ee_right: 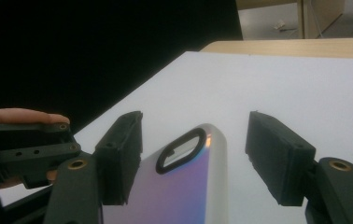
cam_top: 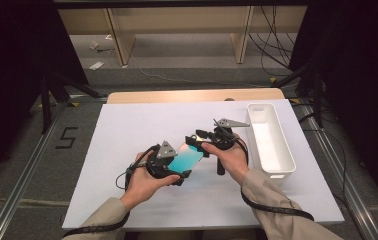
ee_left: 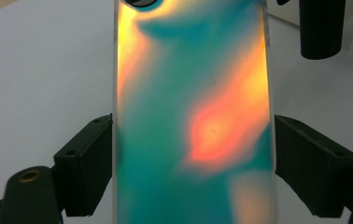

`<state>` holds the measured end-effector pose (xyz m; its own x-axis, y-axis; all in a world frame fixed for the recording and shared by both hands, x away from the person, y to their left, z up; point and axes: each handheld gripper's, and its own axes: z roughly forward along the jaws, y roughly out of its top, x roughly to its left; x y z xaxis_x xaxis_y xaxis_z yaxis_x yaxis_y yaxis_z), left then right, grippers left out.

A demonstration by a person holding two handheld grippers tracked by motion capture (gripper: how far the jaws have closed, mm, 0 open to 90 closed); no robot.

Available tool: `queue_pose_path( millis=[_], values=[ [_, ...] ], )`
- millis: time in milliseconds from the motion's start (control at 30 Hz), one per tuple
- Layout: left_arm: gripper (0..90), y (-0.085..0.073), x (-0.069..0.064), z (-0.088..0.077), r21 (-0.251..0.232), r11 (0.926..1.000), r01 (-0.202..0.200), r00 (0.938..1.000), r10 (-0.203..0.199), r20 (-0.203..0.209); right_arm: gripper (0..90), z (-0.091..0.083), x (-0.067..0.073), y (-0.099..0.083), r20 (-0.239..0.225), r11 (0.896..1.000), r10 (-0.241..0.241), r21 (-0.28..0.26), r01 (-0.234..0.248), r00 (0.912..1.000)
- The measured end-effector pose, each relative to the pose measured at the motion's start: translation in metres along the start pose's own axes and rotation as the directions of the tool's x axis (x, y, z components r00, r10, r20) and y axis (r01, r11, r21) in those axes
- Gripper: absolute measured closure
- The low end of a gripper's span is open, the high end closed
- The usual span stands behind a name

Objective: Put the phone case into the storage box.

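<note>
Gripping phone case point(ee_left: 193, 121), left claw point(ee_left: 191, 158); case bottom cut off.

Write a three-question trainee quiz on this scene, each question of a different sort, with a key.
1. True or false: the left gripper is clamped across the iridescent phone case.
2. What sits on the white board to the right of the hands? A) a white tray B) a red mug C) a cardboard box
3. In the right gripper view, do both pads of the right gripper press on the case?

Key:
1. True: both jaws sit against its long edges.
2. A: the white tray is long and narrow.
3. No: the left pad is at the case's edge, but a gap shows at the right pad.
</note>
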<state>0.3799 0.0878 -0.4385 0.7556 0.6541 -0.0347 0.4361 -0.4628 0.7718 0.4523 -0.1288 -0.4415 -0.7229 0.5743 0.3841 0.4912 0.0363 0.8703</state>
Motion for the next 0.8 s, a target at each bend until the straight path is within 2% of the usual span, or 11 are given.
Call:
queue_pose_path(
  millis=[800],
  values=[
    [17.0,-0.0010,0.0004,0.0012,-0.007,1.0000,-0.004,1.0000,0.004,-0.003,62.1,0.0021,-0.0006,0.0009,-0.023,0.997,0.072,0.018,-0.071,0.9972]
  ],
)
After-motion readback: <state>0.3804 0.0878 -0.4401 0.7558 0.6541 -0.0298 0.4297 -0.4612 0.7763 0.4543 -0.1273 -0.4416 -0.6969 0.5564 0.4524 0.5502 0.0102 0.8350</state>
